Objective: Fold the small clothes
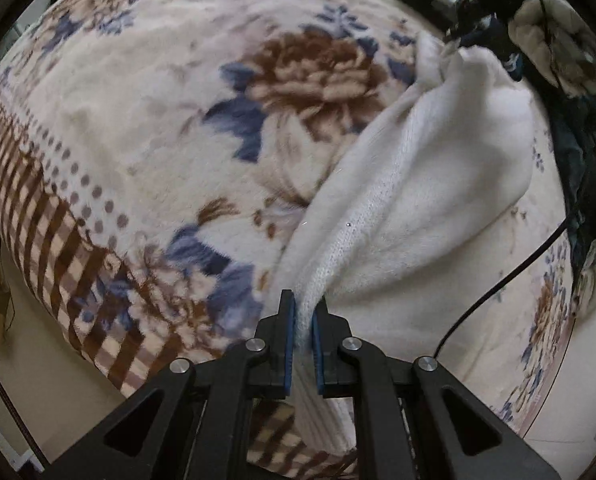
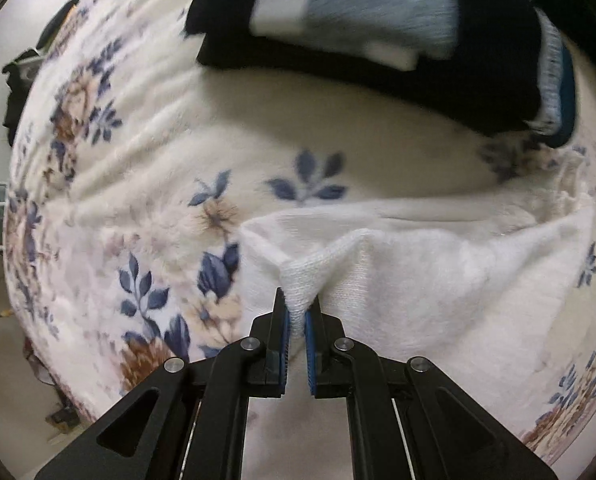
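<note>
A small white knitted garment (image 1: 430, 168) lies stretched over a floral blanket (image 1: 157, 92). My left gripper (image 1: 304, 308) is shut on one edge of it; the cloth runs from between the blue pads up to the far right, where the other gripper (image 1: 470, 12) holds its far end. In the right wrist view my right gripper (image 2: 297, 308) is shut on a pinched corner of the same white garment (image 2: 438, 264), which spreads to the right over the blanket (image 2: 137, 184).
A stack of folded dark and light-blue clothes (image 2: 378, 28) lies on the blanket beyond the right gripper. A black cable (image 1: 510, 276) hangs at the right of the left view. The bed edge and floor (image 1: 37, 380) are at lower left.
</note>
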Available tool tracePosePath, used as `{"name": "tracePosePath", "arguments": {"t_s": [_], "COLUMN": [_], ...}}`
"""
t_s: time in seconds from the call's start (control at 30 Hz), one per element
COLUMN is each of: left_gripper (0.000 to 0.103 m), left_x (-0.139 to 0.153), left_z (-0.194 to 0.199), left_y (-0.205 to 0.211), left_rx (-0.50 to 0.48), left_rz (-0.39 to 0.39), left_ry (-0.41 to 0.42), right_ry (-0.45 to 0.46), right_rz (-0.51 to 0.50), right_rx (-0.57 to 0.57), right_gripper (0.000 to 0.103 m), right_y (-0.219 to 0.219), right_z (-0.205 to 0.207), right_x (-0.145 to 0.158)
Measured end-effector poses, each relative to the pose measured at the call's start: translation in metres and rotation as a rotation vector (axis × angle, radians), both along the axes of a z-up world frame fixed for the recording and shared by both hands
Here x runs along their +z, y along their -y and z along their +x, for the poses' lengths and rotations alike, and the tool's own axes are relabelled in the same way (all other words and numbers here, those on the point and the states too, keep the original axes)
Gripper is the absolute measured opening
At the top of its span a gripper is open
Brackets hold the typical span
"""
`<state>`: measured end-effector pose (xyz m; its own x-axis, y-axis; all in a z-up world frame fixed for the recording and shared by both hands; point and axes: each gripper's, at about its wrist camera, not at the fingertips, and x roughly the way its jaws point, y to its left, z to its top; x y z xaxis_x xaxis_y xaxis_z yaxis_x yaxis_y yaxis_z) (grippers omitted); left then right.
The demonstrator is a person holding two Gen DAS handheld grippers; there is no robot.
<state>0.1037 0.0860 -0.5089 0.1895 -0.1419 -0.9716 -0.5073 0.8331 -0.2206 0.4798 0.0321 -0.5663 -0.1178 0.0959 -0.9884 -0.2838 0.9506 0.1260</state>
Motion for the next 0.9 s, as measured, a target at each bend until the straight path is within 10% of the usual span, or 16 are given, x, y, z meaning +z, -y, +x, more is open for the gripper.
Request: {"name": "tracePosePath", "arguments": {"t_s": [0.17,0.27,0.33,0.43,0.63,0.9], "left_gripper": [0.007,0.011,0.013,0.026,0.027,0.027], "left_x": [-0.027,-0.036,-0.035,-0.03,-0.04,-0.052], "left_z": [-0.004,-0.003,-0.004,-0.008,-0.012,-0.002], "left_y": [-0.021,-0.038,-0.05,-0.062,-0.058,-0.042], "left_rx": [0.007,0.021,0.025,-0.007,-0.124,-0.172], "left_rz": [-0.022,-0.16,-0.239,-0.266,-0.241,-0.184], "left_ry": [-0.055,-0.041,-0.028,-0.025,-0.103,-0.154], "right_ry": [-0.028,-0.077,-0.078,-0.057,-0.069,-0.438], "right_rz": [-0.01,-0.017,0.009,0.127,0.1,0.165], "right_rx": [-0.006,0.021,0.025,-0.032,-0.144,-0.605], "right_gripper": [0.007,0.01,0.017,0.055,0.056,0.054], "right_y": [-0.029,-0.037,-0.032,0.006,0.116,0.233], "right_z": [-0.006,-0.009,-0.013,-0.039,-0.169,-0.362], "right_x": [-0.015,-0.022,-0.012,0.028,0.063,-0.039]}}
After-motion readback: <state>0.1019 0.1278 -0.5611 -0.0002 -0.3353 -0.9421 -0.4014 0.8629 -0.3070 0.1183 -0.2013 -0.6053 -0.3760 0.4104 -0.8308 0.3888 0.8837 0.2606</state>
